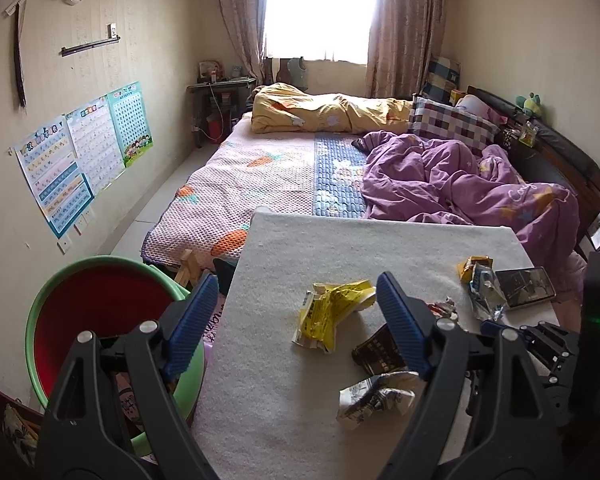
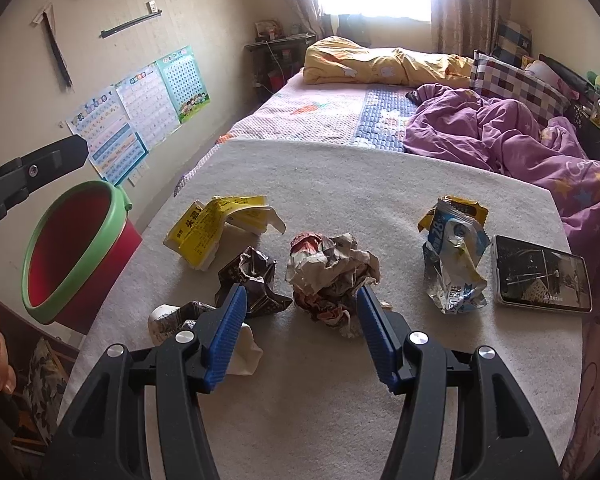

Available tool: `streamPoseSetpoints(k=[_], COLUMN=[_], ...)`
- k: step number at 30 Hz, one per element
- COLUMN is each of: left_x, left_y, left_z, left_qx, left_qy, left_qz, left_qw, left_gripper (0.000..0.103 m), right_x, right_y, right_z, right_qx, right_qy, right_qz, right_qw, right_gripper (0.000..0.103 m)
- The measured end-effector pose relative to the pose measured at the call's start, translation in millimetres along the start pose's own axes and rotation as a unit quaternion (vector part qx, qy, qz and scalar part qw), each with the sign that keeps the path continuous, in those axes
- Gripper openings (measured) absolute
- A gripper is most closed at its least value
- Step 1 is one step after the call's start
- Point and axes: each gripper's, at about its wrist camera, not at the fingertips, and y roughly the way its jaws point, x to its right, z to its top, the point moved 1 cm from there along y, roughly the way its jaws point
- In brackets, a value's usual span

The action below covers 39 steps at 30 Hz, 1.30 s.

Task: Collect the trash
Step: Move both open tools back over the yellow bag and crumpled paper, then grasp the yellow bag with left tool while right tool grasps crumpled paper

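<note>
Several pieces of trash lie on a white felt table top: a yellow wrapper, a dark crumpled wrapper, a crumpled paper ball, a blue-white wrapper and a white crumpled wrapper. My right gripper is open, its fingers on either side of the paper ball's near edge. My left gripper is open and empty above the table's left edge, just left of the yellow wrapper. A red bin with a green rim stands left of the table; it also shows in the right wrist view.
A phone lies at the table's right edge. A bed with purple and yellow quilts is behind the table. Posters hang on the left wall. My left gripper's body shows at the left of the right wrist view.
</note>
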Motion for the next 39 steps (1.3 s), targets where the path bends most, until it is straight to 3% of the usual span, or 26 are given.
streamPoseSetpoints(k=[5, 9, 18, 21, 22, 24, 26, 31, 36, 37, 39], left_x=[0.2, -7.1, -5.1, -4.2, -5.1, -6.9, -6.5, -7.8, -18.5, -20.3, -23.6], left_y=[17.3, 56.5, 154.8, 170.2, 171.5, 170.2, 166.0, 145.4, 116.6, 112.6, 106.5], left_z=[-15.1, -36.3, -43.8, -46.0, -46.2, -43.6, -40.4, -39.3, -51.6, -54.3, -58.7], left_qx=[-0.026, -0.078, -0.169, -0.189, -0.189, -0.19, -0.191, -0.186, -0.183, -0.182, -0.18], left_qy=[-0.006, -0.023, -0.034, -0.041, -0.045, -0.047, -0.044, -0.036, -0.046, -0.048, -0.049], left_qz=[-0.027, -0.046, -0.084, -0.096, -0.097, -0.106, -0.113, -0.105, -0.095, -0.092, -0.084], left_qw=[0.9993, 0.9956, 0.9815, 0.9763, 0.9761, 0.975, 0.9741, 0.9763, 0.9774, 0.9778, 0.9789], left_gripper=[0.079, 0.079, 0.079, 0.07, 0.068, 0.053, 0.034, 0.031, 0.031, 0.031, 0.032], right_x=[8.2, 19.3, 29.6, 29.8, 31.0, 31.9, 31.2, 24.3, 27.1, 28.7, 31.4], right_y=[-2.8, -4.3, -10.4, -9.0, -8.4, -7.3, -6.0, 4.8, 30.0, 35.3, 41.5], right_z=[0.3, -4.4, -11.6, -9.0, -7.1, -1.4, 6.1, 22.9, 26.5, 24.8, 21.1], right_qx=[0.002, -0.002, -0.008, -0.007, -0.006, -0.001, 0.005, 0.011, -0.019, -0.028, -0.041], right_qy=[0.007, 0.02, 0.042, 0.044, 0.048, 0.055, 0.059, 0.056, 0.07, 0.076, 0.085], right_qz=[-0.003, -0.01, -0.004, -0.002, 0.002, 0.009, 0.017, 0.026, 0.034, 0.036, 0.044], right_qw=[1.0, 1.0, 0.999, 0.999, 0.999, 0.998, 0.998, 0.998, 0.997, 0.996, 0.995], right_gripper=[0.056, 0.056, 0.056, 0.056, 0.056, 0.057, 0.062, 0.066, 0.066, 0.064, 0.048])
